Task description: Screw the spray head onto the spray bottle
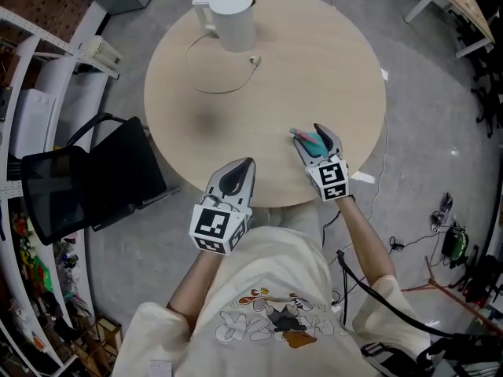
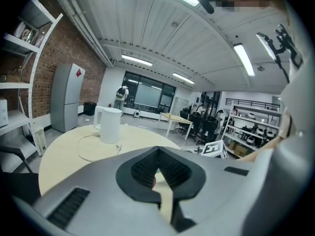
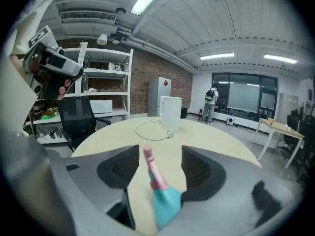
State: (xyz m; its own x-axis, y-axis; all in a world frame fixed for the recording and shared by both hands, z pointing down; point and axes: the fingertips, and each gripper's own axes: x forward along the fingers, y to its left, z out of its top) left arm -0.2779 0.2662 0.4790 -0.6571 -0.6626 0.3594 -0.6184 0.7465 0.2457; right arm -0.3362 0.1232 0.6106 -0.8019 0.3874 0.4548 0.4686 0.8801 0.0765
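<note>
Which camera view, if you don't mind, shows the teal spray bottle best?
The right gripper view: the spray bottle lies close up between the open jaws of the right gripper, pink head pointing away. The head view shows only a small part beside that gripper; the left gripper view does not show it clearly.

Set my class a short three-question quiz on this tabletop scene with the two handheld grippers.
1. True or false: the left gripper is shut.
2. What lies between the open jaws of the right gripper? A) a mug B) a teal spray bottle with a pink spray head C) a sponge
3. Fill in: a white ___ stands at the far side of the round table.
Key: 1 true; 2 B; 3 kettle.
</note>
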